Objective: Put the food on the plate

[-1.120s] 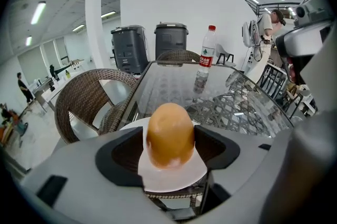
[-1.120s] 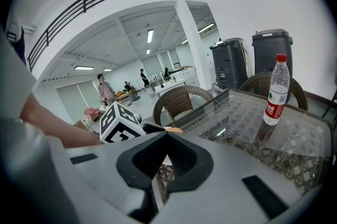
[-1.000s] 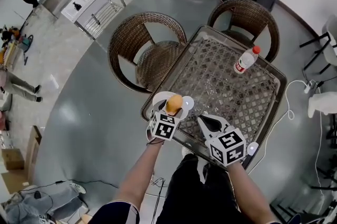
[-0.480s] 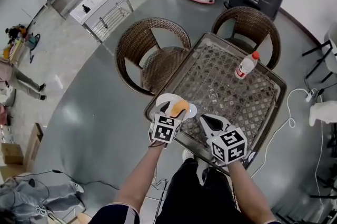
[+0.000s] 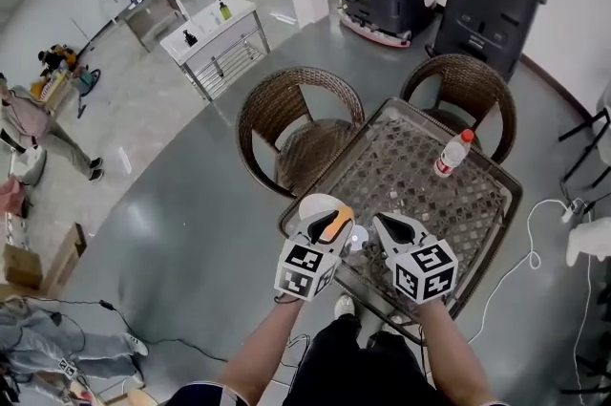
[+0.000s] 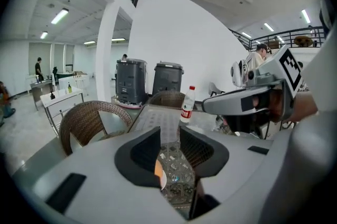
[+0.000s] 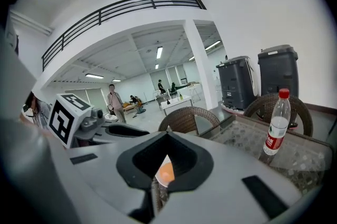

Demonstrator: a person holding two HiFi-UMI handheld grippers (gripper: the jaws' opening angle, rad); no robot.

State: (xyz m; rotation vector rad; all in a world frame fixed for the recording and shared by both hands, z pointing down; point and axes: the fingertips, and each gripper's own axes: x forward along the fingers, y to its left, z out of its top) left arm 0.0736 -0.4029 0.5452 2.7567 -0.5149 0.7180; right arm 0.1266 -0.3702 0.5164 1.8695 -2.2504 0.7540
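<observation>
Hovering at the plate [image 5: 356,240], left gripper [image 5: 329,211] fingers apart by the orange food [image 5: 335,224]; right gripper [image 5: 384,221] fingers pinched together. Red label on the bottle [image 5: 447,156] unreadable; plate more covered than before.

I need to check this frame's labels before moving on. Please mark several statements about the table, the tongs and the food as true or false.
1. A red-capped bottle stands upright on the table. True.
2. The right tongs hold the bottle. False: they are shut on nothing, and the bottle stands apart from them, farther along the table.
3. The left tongs have their jaws apart. True: the table shows through the gap.
4. The food is green. False: it is orange.
5. Only one chair stands by the table. False: there are two wicker chairs, one at the left side and one at the far side.
</observation>
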